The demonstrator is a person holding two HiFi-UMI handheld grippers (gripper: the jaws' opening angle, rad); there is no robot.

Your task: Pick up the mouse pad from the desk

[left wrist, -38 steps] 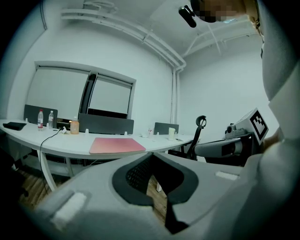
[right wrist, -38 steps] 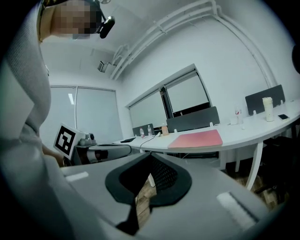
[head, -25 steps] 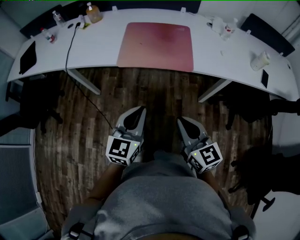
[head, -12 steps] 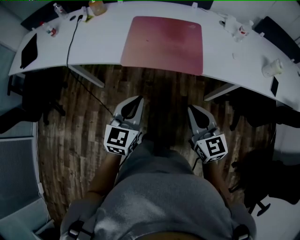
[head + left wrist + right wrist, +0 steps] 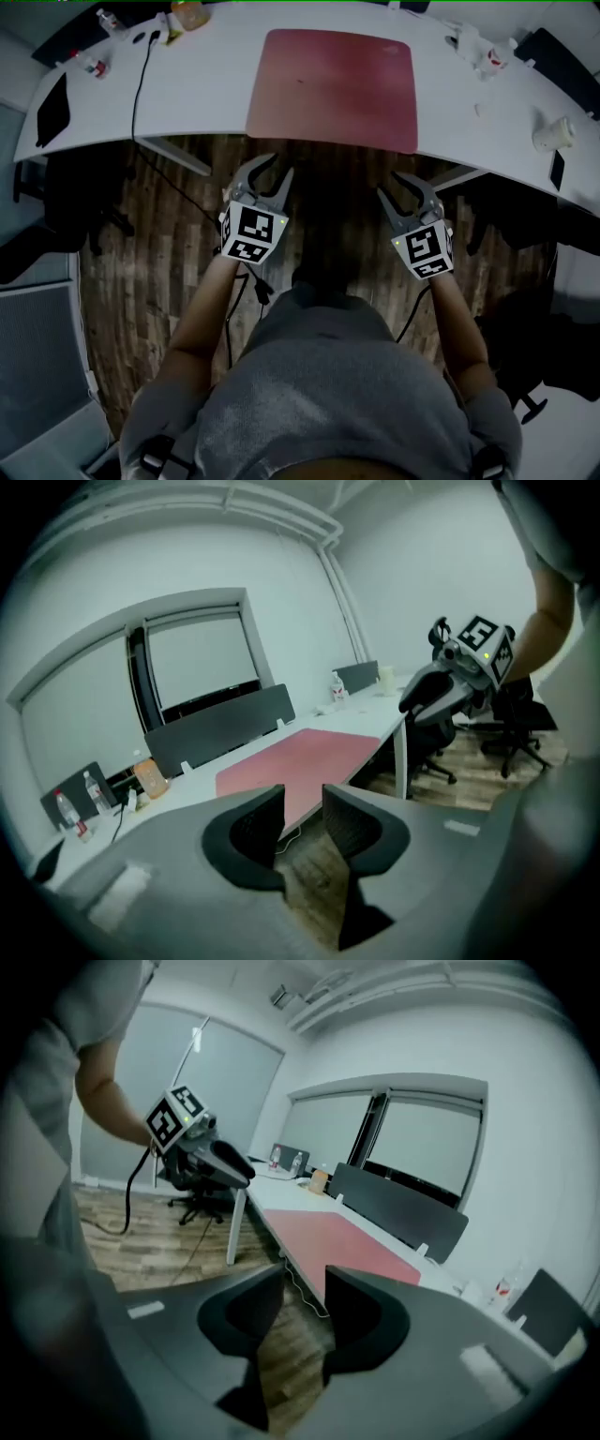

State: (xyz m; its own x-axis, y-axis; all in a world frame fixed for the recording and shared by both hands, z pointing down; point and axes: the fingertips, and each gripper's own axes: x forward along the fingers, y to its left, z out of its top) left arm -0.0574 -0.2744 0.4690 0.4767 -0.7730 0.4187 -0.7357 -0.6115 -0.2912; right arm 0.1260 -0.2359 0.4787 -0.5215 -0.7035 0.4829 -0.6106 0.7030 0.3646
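I hold my left gripper [image 5: 271, 174] and my right gripper [image 5: 406, 191] in front of my body, above the wooden floor [image 5: 159, 253]. Both point toward the white desk [image 5: 187, 89].

The jaws of the left gripper have just been opening. They now stand apart, and in the left gripper view the gap between the pads shows only floor and the desk edge. The jaws of the right gripper have also just been opening. They are spread in the same way, with nothing between them. Each gripper has its marker cube on the side toward me.

The mouse pad [image 5: 333, 84] is large and dull red. It lies flat on the desk, with its front edge along the near edge of the desk. It sits roughly ahead of the space between my two grippers. Both grippers are short of the desk edge and do not touch the pad.

To the left of the pad, a thin black cable [image 5: 141, 89] runs across the desk and drops over the near edge to the floor. Farther left, a flat black device [image 5: 53, 111] lies near the end of the desk. A bottle with orange content [image 5: 190, 13] stands at the far edge. On the right part of the desk stands a white cup [image 5: 553, 134]. Behind the desk is a dark divider panel [image 5: 220, 726].
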